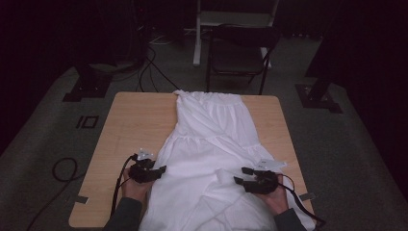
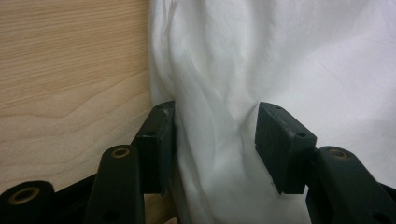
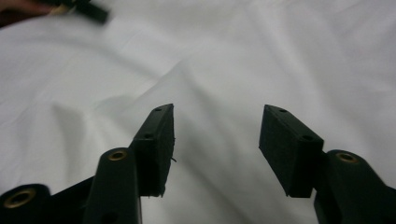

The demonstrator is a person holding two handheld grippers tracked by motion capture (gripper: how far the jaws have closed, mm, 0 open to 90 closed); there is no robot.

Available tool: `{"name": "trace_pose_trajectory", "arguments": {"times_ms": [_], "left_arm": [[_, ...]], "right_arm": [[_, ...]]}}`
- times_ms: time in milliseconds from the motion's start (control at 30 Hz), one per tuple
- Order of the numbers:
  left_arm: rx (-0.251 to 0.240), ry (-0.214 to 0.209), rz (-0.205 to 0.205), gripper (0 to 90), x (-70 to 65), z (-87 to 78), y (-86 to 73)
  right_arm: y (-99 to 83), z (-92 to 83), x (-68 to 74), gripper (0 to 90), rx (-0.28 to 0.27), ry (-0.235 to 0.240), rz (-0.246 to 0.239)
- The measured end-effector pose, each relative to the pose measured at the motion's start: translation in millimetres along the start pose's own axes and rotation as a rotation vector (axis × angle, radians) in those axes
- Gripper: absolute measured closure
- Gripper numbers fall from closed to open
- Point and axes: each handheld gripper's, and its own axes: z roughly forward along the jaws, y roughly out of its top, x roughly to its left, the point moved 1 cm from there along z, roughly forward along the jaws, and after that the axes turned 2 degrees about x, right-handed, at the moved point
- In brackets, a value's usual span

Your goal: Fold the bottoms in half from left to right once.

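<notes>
I have a white dress [image 1: 211, 144] lying lengthwise down the middle of a light wooden table [image 1: 130, 125], its gathered top at the far edge and its skirt spilling over the near edge between my forearms. Around the table I see grey floor, a dark folding chair [image 1: 240, 53] beyond the far edge, and loose cables [image 1: 149, 67] on the floor.

My left gripper [image 1: 153, 173] sits at the skirt's left edge; in the left gripper view its jaws stand about half open with a fold of cloth between them, the pads not pinching it. My right gripper [image 1: 244, 177] is over the skirt, jaws apart, holding nothing.

Bare wood runs down both sides of the dress, wider on the left.
</notes>
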Motion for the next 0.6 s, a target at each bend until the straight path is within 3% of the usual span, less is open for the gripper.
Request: {"name": "trace_pose_trajectory", "arguments": {"times_ms": [33,67,133,167,200,233,267,333,367,500,600], "left_arm": [[-0.002,-0.003,-0.003,47.0,-0.5,0.9,0.4],[-0.004,-0.003,0.001,46.3,-1.0,1.4,0.9],[-0.009,-0.002,0.005,45.5,-2.1,0.6,1.6],[-0.012,-0.002,0.006,45.5,-2.1,-0.1,1.7],[-0.013,0.004,0.005,44.9,-0.1,-1.1,1.2],[-0.013,0.004,0.005,44.9,-0.1,-1.1,1.2],[-0.017,0.005,0.0,44.9,1.3,-1.6,0.7],[-0.019,0.012,-0.008,44.5,3.7,-2.8,-0.4],[-0.021,0.014,-0.011,44.5,4.7,-3.3,-0.9],[-0.022,0.025,-0.019,43.5,7.7,-4.2,-2.7],[-0.022,0.026,-0.018,42.5,8.2,-3.5,-2.3]], "right_arm": [[-4.4,11.5,4.5,63.6,0.075,0.012,-0.041],[-6.4,13.1,5.6,75.2,0.116,0.011,-0.07],[-8.6,4.8,5.5,86.1,0.122,0.002,-0.093],[-8.6,4.8,5.5,86.1,0.122,0.002,-0.093],[-10.5,-15.3,4.1,88.7,0.097,0.003,-0.117],[-12.4,-26.4,3.1,88.7,0.089,-0.007,-0.124],[-12.4,-26.4,3.1,88.7,0.089,-0.007,-0.124],[-23.1,-55.8,-1.1,88.5,0.085,-0.008,-0.124],[-23.1,-55.8,-1.1,88.5,0.085,-0.008,-0.124],[-44.7,-83.1,-7.1,85.9,0.134,0.01,-0.13],[-55.8,-90.6,-14.1,80.5,0.172,0.026,-0.11]]}}
